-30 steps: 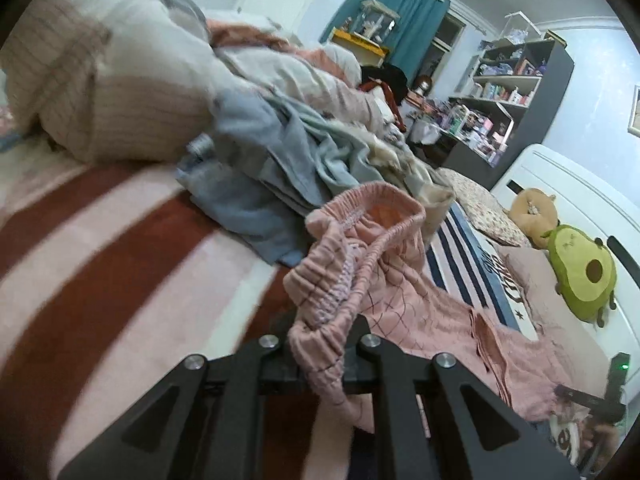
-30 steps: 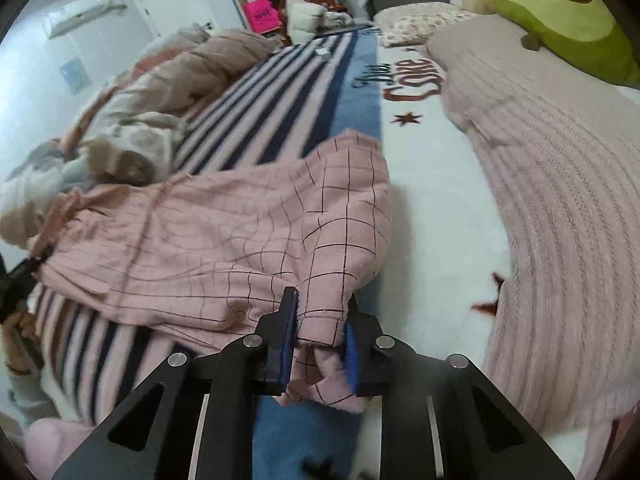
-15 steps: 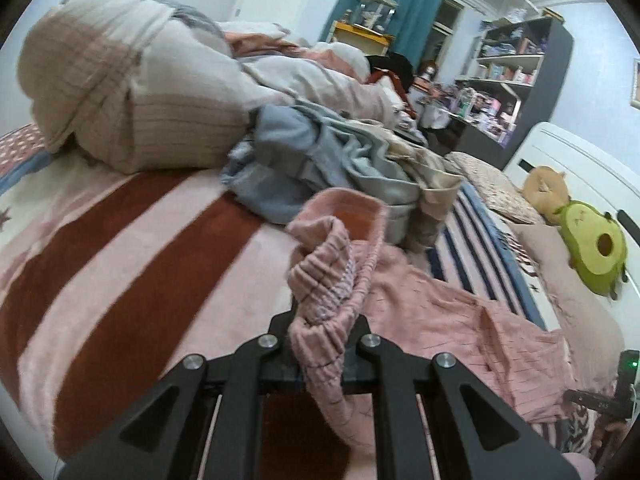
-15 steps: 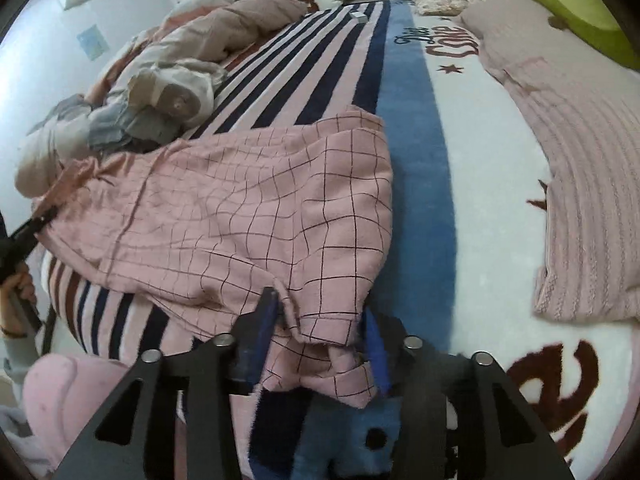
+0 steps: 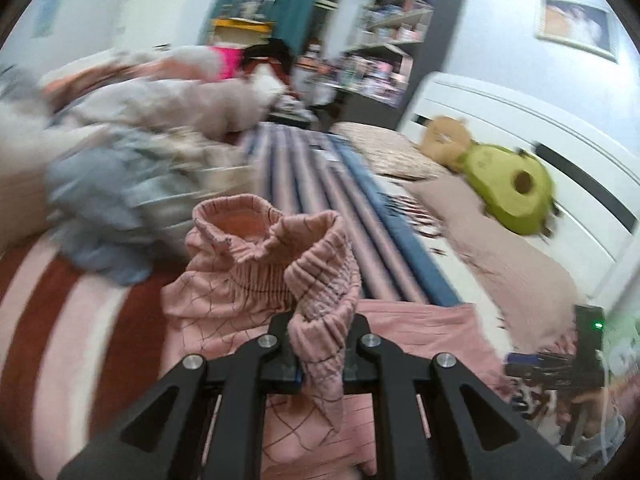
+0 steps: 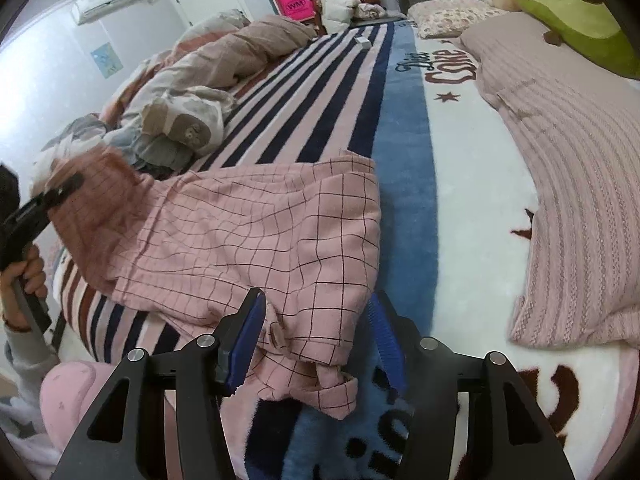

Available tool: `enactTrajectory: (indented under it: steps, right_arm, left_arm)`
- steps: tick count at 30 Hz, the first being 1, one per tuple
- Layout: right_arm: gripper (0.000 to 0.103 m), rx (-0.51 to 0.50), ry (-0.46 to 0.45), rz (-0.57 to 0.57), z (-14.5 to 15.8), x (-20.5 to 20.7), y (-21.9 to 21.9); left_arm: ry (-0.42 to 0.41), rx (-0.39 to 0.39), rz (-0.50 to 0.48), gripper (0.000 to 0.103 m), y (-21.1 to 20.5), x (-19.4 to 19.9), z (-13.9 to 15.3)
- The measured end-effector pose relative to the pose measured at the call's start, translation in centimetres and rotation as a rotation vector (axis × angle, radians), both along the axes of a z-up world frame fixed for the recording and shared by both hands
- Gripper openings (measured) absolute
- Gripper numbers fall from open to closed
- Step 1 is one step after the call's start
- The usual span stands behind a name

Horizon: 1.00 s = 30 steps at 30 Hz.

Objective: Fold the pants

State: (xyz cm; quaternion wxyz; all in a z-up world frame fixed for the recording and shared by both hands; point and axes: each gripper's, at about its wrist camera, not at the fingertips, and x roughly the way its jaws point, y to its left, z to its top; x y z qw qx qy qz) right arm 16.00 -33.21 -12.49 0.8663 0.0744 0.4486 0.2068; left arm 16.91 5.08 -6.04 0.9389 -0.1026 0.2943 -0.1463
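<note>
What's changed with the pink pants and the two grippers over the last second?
The right gripper has just been opening and let go of the pant cuff, which now lies loose between its jaws. The left gripper swung the waistband toward the legs, still clamped on it.

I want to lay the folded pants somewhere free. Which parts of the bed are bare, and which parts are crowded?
Bare: the striped blanket beyond the pink pants, and the white and blue band between the pants and the knitted pink cover. Crowded: the far side with the heap of clothes and bedding, and the headboard end with the avocado plush and pillow.
</note>
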Motion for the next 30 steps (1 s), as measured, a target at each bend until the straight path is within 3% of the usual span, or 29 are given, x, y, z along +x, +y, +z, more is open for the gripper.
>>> enactTrajectory:
  steps: [7,10,14,17,18,19,21,25,30]
  right_arm:
    - [0.049,0.028,-0.039,0.011,0.5,-0.7,-2.0]
    - [0.049,0.040,-0.042,0.001,0.3,-1.1,-3.2]
    - [0.050,0.052,-0.035,-0.019,-0.3,-1.5,-4.7]
    - [0.050,0.063,-0.029,-0.033,-0.7,-1.8,-5.7]
    - [0.050,0.063,-0.026,-0.038,-0.8,-1.9,-5.9]
    - [0.050,0.063,-0.024,-0.041,-0.9,-1.8,-6.1]
    - [0.050,0.061,-0.022,-0.047,-0.9,-1.8,-6.2]
    - [0.056,0.074,-0.037,-0.045,-0.1,-1.6,-5.9]
    - [0.062,0.105,-0.087,-0.005,2.1,-0.6,-3.5]
  left_arm:
    - [0.013,0.082,-0.274,0.008,-12.2,2.6,0.9]
    - [0.104,0.119,-0.414,0.008,-16.9,3.9,-1.0]
    - [0.252,0.164,-0.480,0.008,-19.6,5.6,-4.6]
    - [0.291,0.185,-0.516,0.012,-20.1,5.4,-5.8]
    - [0.293,0.191,-0.529,0.022,-20.1,5.1,-5.8]
    - [0.290,0.189,-0.538,0.041,-20.0,5.0,-5.6]
    - [0.261,0.181,-0.547,0.060,-19.4,4.3,-5.0]
    - [0.200,0.143,-0.526,0.060,-16.4,2.4,-2.8]
    - [0.132,0.156,-0.354,0.060,-9.4,0.6,-1.6]
